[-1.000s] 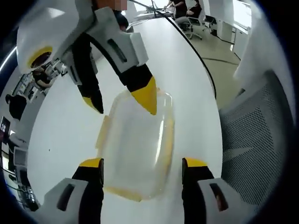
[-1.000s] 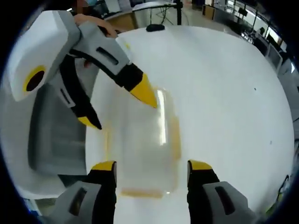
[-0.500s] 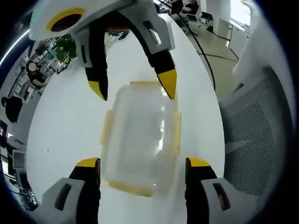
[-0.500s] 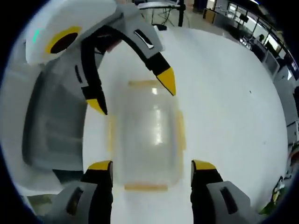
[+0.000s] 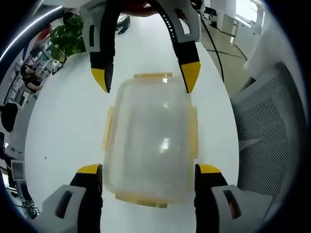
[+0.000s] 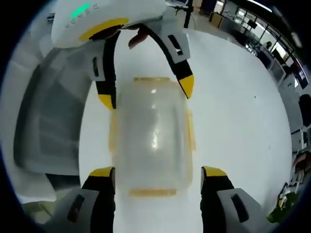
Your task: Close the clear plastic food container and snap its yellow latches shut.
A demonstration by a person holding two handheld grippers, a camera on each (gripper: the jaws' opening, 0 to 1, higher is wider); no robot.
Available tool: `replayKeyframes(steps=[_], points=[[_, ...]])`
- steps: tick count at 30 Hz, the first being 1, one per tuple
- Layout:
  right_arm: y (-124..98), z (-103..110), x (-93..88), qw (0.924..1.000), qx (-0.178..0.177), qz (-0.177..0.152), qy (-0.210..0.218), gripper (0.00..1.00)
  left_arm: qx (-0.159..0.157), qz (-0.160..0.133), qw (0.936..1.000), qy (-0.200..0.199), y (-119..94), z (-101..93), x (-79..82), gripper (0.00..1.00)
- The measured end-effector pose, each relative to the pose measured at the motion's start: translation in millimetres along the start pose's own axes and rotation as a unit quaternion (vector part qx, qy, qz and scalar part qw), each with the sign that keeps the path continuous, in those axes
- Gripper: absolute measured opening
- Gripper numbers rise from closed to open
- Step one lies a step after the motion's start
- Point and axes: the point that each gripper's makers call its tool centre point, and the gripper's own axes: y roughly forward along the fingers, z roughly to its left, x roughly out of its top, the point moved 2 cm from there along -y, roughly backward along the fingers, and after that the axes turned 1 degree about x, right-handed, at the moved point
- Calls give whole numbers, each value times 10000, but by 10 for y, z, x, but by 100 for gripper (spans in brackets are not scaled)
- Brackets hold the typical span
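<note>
A white table stands beside a grey mesh chair in an open office.

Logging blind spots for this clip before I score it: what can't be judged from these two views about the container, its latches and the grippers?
- Latches: left gripper view, too blurred to tell snapped or loose.
- Container lid seating: right gripper view, clear plastic and glare hide the seam.
- Contact: whether the right gripper touches the far end cannot be told.
- Left gripper: jaw bases cut off by the bottom edge.
</note>
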Motion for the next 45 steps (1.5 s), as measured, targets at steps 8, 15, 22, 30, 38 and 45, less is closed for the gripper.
replayKeyframes(steps=[8,15,22,30,38,45], points=[[37,72,-43,9999,92,5,65,73,-91,0,10000,24,46,12,-1,80],[106,75,-90,10000,19,82,-14,73,-120,25,9999,12,71,7,-5,81],[104,69,-87,10000,39,51,3,72,-149,138,9998,15,81,11,-8,81],[132,64,-74,9997,47,240,-26,71,-120,47,9999,-18,82,12,-12,81],[172,106,25,9997,45,243,-38,71,-109,57,9999,-46,35,-20,-125,81],[240,146,199,9996,46,257,-53,71,-99,133,9998,-63,-26,-42,-296,81]])
